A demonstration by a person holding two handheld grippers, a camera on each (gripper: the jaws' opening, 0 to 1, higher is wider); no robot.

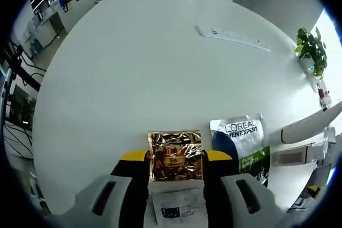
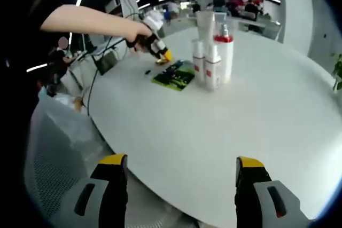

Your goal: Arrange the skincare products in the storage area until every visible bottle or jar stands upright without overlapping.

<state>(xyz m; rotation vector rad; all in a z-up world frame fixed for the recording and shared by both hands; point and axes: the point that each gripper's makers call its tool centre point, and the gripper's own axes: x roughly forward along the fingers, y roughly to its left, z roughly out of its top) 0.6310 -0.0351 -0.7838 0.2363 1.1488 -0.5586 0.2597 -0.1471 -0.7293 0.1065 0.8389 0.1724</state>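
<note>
Gold foil wraps the small square packet my left hand-held gripper clamps, lifted just beside the flat silver L'Oréal sachet on the white round table, presumably to stop overlap. My right hand-held gripper gapes empty at the table's edge, well apart from the upright white bottles; open room lies between.

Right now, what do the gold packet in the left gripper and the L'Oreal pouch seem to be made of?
The gold packet looks like metallic foil: crinkled, with mirror-like glints. The L'Oreal pouch seems plastic film, silvery and glossy, slightly wrinkled, though it could be foil-lined.
</note>
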